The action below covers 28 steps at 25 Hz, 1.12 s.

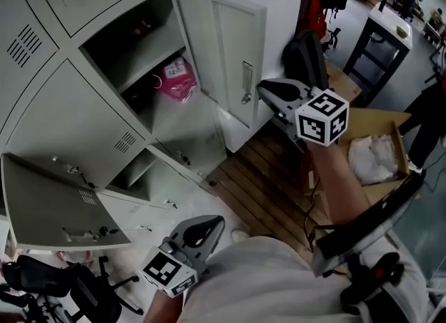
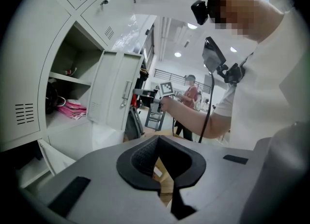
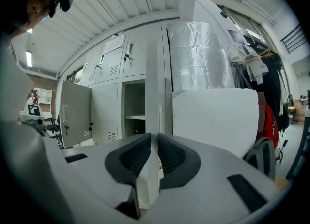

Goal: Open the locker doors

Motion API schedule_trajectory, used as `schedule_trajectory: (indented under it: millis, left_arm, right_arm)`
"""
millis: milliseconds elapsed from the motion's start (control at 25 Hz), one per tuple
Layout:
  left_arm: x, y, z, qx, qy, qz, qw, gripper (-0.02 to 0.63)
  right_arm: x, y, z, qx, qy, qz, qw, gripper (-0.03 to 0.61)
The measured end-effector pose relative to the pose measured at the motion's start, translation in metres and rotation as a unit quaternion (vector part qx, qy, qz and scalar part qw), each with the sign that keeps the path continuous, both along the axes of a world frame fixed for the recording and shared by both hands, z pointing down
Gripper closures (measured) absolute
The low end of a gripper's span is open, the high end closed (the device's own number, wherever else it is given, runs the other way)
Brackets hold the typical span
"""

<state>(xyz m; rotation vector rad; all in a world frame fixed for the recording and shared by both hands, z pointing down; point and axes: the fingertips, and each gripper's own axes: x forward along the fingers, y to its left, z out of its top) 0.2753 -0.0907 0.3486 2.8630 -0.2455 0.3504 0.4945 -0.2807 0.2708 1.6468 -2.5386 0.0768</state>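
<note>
The right gripper (image 1: pixel 270 91) is pinching the free edge of the upper locker door (image 1: pixel 216 49), which is standing open to the right. The left gripper (image 1: pixel 206 227) is hovering nearer, jaws closed on nothing.

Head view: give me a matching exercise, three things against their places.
Things:
1 pink bag
2 right claw
3 cardboard box

Places:
A clamped on the edge of the upper open door
B at the picture's right, flaps open, white wrapping inside
C in the locker, under its shelf

Pairs: 1-C, 2-A, 3-B
</note>
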Motion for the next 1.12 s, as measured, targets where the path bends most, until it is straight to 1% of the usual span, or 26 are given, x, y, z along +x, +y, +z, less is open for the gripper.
schedule_trajectory:
  millis: [80,280,480,560,640,920,1120]
  left_arm:
    - [0.004,-0.002,-0.001,0.0,0.001,0.001,1.0,0.603]
    - [0.009,-0.01,0.0,-0.002,0.002,0.0,1.0,0.603]
    - [0.016,-0.014,0.0,0.001,0.001,-0.001,1.0,0.603]
    - [0.018,-0.015,0.001,-0.002,-0.001,-0.001,1.0,0.603]
    - [0.019,-0.016,0.002,-0.002,-0.001,-0.002,1.0,0.603]
    - [0.018,-0.022,0.005,-0.009,-0.002,-0.017,0.9998,0.603]
    - [0.019,-0.023,0.004,-0.008,-0.002,-0.016,0.9998,0.603]
  right_arm:
    - [0.01,-0.002,0.0,0.0,0.005,0.005,1.0,0.531]
    - [0.034,-0.01,-0.001,-0.001,-0.004,0.015,1.0,0.532]
    - [0.052,-0.017,-0.001,0.0,-0.013,0.01,1.0,0.535]
    - [0.058,-0.021,-0.001,0.002,-0.012,0.015,1.0,0.555]
    - [0.065,-0.025,-0.001,0.004,-0.009,0.018,1.0,0.557]
    - [0.079,-0.034,-0.003,0.008,-0.005,0.023,1.0,0.558]
    - [0.086,-0.038,-0.002,0.007,-0.006,0.029,1.0,0.56]
